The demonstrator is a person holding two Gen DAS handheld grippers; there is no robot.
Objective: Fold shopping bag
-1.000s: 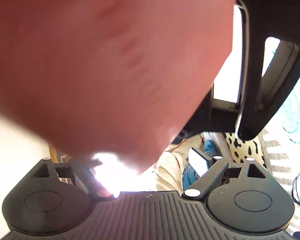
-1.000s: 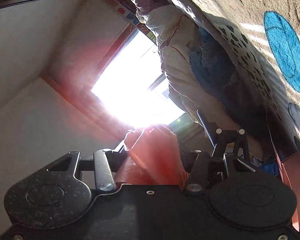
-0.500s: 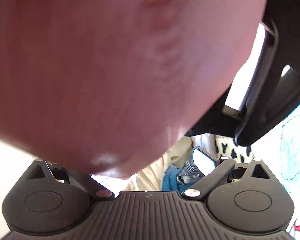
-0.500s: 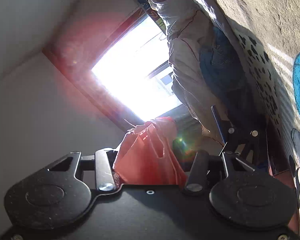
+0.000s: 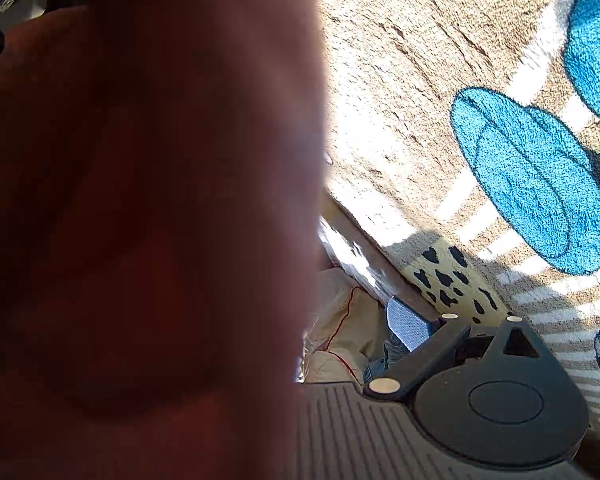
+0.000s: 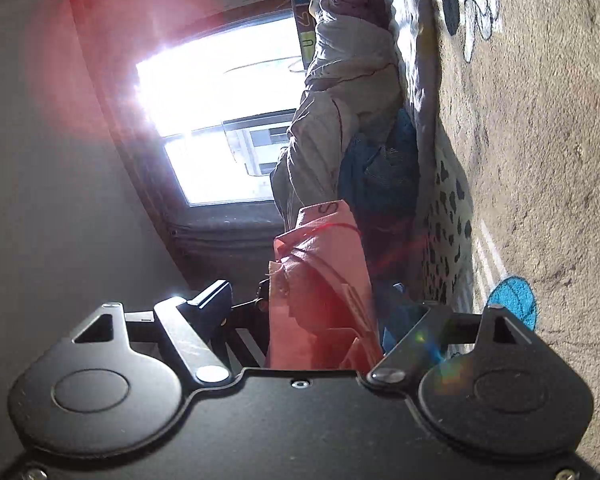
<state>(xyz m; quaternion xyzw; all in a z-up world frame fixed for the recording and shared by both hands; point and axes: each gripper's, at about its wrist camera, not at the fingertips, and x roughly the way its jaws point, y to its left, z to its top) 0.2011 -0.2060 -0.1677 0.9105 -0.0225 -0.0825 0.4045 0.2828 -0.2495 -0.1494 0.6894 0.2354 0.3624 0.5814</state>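
Right gripper (image 6: 324, 312) spread around the red shopping bag (image 6: 320, 280), left gripper's grip hidden behind cloth; keep edges aligned.

Shopping bag (image 6: 324, 292): pink-red fabric, creased, bunched into upright column, red stitching near top edge. In left wrist view, same bag (image 5: 148, 220) fills left side, blurred, very close to lens.

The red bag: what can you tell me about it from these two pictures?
The shopping bag is thin, salmon-red, creased fabric with stitched seams. In the right wrist view a bunched part of it stands between the fingers of the right gripper, in front of a bright window. In the left wrist view it hangs blurred against the lens, hiding the left half of the picture.
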